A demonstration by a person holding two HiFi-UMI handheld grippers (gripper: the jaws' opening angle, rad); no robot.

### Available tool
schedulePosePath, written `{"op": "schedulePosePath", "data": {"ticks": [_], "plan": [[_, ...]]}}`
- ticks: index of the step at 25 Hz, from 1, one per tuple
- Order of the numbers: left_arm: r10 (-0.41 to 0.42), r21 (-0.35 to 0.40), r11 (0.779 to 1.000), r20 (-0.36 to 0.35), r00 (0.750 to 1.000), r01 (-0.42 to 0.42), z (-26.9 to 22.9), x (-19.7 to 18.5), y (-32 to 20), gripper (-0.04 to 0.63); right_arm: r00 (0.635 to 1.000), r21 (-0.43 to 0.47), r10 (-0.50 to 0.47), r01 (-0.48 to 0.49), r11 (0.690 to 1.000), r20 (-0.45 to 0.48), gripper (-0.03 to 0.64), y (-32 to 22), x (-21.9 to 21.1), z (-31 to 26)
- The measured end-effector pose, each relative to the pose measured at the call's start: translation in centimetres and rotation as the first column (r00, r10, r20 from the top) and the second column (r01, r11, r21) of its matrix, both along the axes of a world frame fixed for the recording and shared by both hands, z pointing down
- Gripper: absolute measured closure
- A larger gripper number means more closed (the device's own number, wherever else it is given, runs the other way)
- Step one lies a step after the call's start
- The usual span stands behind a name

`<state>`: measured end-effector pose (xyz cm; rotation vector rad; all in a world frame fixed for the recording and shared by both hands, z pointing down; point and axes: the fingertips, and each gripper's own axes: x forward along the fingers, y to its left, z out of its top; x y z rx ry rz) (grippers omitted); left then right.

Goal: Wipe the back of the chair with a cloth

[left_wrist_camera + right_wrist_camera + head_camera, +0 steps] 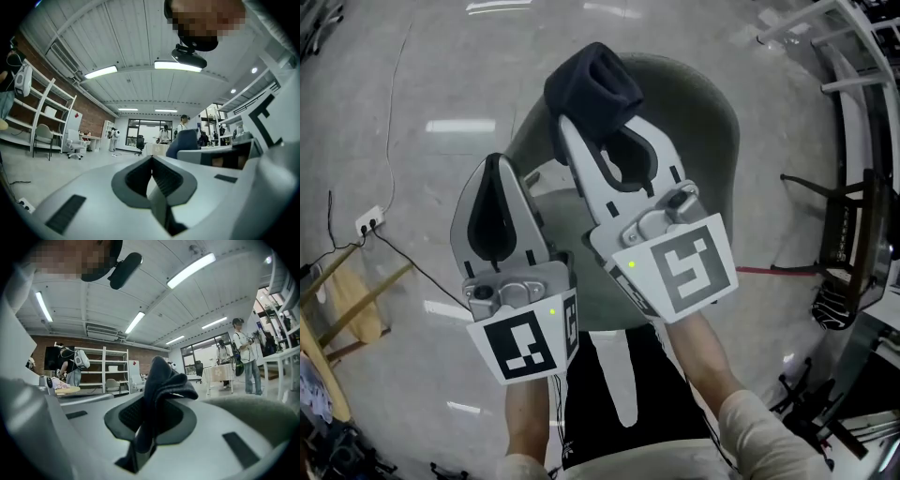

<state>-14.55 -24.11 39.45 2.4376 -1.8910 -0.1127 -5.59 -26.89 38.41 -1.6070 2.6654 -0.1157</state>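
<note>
A grey-green shell chair [703,131] stands on the floor below both grippers, its back toward the top of the head view. My right gripper [581,127] is shut on a dark cloth [591,84] that bunches out above its tips, over the chair's back edge. In the right gripper view the cloth [164,380] stands up from between the pads of the right gripper [152,404]. My left gripper [495,161] is held just left of the chair, shut with nothing in it; in its own view the left gripper [151,159] has its pads meeting.
A power strip [367,222] with cables lies on the floor at left, near a wooden stool [347,300]. A black chair frame [844,234] and a white rack [834,47] stand at right. Both gripper views point up at ceiling lights, with people far off.
</note>
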Motion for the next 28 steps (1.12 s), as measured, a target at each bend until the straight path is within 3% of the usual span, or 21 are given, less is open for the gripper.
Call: {"op": "schedulePosePath", "data": {"ticks": [9,15,28], "plan": [[0.046,-0.026,0.999,-0.006,0.999,-0.046,1.5,0.1,-1.4,0.58,0.996,-0.088,0.048,-0.054,0.995,-0.071,0.56,-3.5,-0.6,3.4],[0.077,-0.043,0.996,-0.025,0.997,-0.078,1.9,1.1,-1.7,0.58,0.987,-0.131,0.141,-0.151,0.98,-0.083,0.56,-4.2,2.3,4.5],[0.138,-0.068,0.988,-0.062,0.988,-0.142,2.8,5.0,-1.7,0.58,0.95,-0.131,0.294,-0.306,0.943,-0.104,0.56,-2.8,8.9,4.6]]}}
